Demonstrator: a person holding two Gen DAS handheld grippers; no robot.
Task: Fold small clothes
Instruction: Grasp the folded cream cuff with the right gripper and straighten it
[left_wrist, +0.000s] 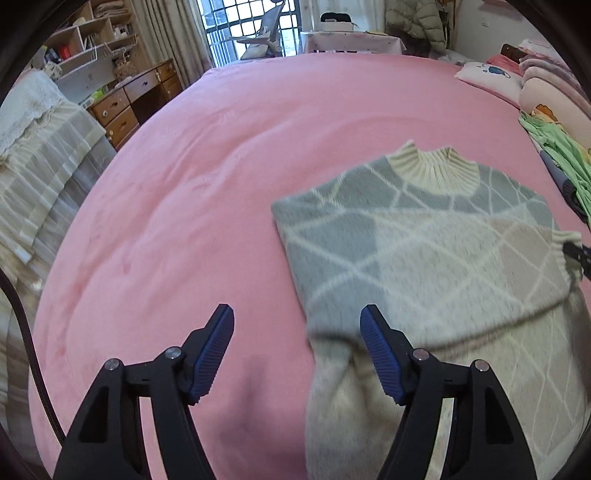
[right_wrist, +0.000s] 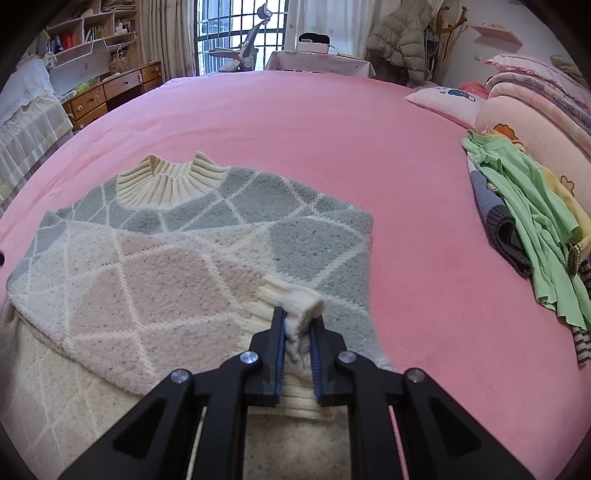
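**One claw pinches the sleeve cuff, the other is wide open**

The right gripper (right_wrist: 297, 325) is squeezed tight on the cream cuff (right_wrist: 291, 295) of a sleeve. The cuff sticks out past the tips of the two blue pads (right_wrist: 281, 332). The sleeve is folded across the front of the sweater (right_wrist: 184, 258), so the cuff sits over the gray and cream diamonds, right in front of this claw.

The left gripper (left_wrist: 297, 332) has its two fingers spread far apart with nothing between them. It hangs over the sweater's left edge (left_wrist: 424, 251). One blue pad (left_wrist: 212, 354) is over the pink blanket (left_wrist: 221, 166) and the other is over the fuzzy knit.

The sweater lies flat on the pink blanket with its ribbed neck (right_wrist: 168, 181) pointing away from both claws. From the left wrist view it spreads out to the right of the open claw.

Off to the right, near the pillows (right_wrist: 443, 99), sits a pile of clothes (right_wrist: 535, 221) with a green shirt on top. It is well apart from the sweater.
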